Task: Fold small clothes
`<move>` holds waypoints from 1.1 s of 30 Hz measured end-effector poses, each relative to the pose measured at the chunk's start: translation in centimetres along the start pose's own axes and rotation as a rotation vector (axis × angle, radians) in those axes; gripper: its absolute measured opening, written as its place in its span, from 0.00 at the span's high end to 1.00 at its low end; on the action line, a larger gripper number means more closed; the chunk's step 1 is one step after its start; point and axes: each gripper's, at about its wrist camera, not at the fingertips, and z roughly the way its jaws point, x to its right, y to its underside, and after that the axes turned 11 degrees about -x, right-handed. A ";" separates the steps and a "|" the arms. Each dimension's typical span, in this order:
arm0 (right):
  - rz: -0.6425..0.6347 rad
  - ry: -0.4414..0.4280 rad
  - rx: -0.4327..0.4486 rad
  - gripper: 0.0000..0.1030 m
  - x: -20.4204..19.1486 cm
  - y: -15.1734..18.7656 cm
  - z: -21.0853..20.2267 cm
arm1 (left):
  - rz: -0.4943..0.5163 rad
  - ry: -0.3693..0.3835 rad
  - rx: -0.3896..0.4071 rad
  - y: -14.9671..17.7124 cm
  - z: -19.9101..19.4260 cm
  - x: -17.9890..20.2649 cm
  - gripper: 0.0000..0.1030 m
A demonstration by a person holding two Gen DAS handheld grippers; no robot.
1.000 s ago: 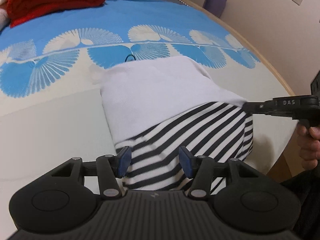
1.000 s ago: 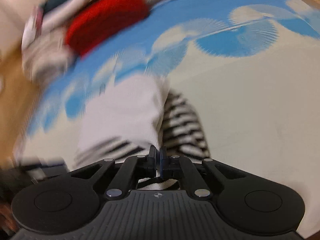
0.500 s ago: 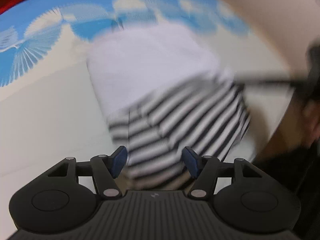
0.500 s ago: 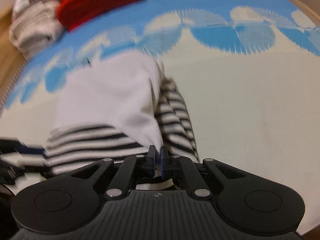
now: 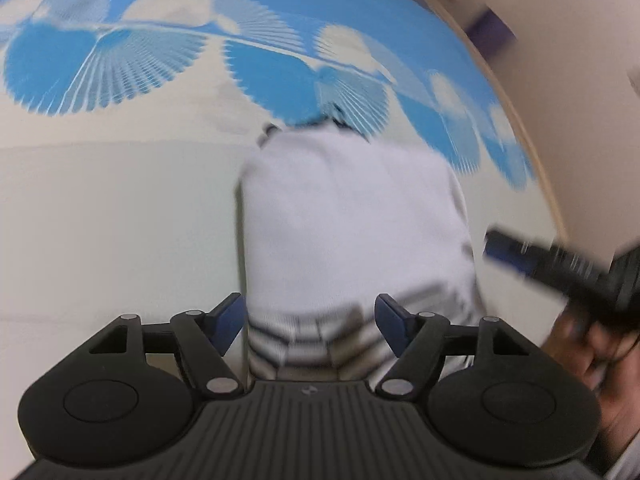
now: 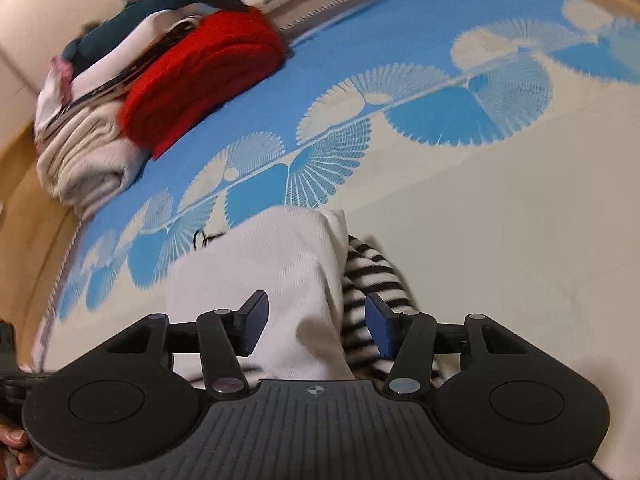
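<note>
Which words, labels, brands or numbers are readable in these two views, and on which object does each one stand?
No text can be read in either view.
Left tool: a small round emblem on its body, no letters.
Right tool: the same small emblem, no letters; seen from the left view it is too blurred to show any marking.
Striped garment: no label visible.
Blue patterned cover: only fan shapes.

Ribbed white cloth garment point(image 6: 276, 272); matt printed bedspread point(image 6: 500, 208).

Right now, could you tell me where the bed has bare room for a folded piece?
The plain cream sheet right of the striped garment is bare. The blue band's middle is free too. The far-left corner is crowded with a red blanket and stacked clothes.
</note>
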 end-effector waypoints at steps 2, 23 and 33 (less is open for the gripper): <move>0.056 0.013 0.000 0.46 0.2 -1.0 1.5 | -0.048 0.031 0.007 -1.9 0.4 -0.6 0.25; 0.138 0.165 0.084 0.50 1.2 -4.4 5.0 | -0.213 0.177 -0.028 -5.2 5.4 -4.4 0.16; 0.085 0.125 -0.167 0.29 2.0 -1.5 6.4 | -0.244 0.239 -0.037 -5.2 7.9 -4.0 0.18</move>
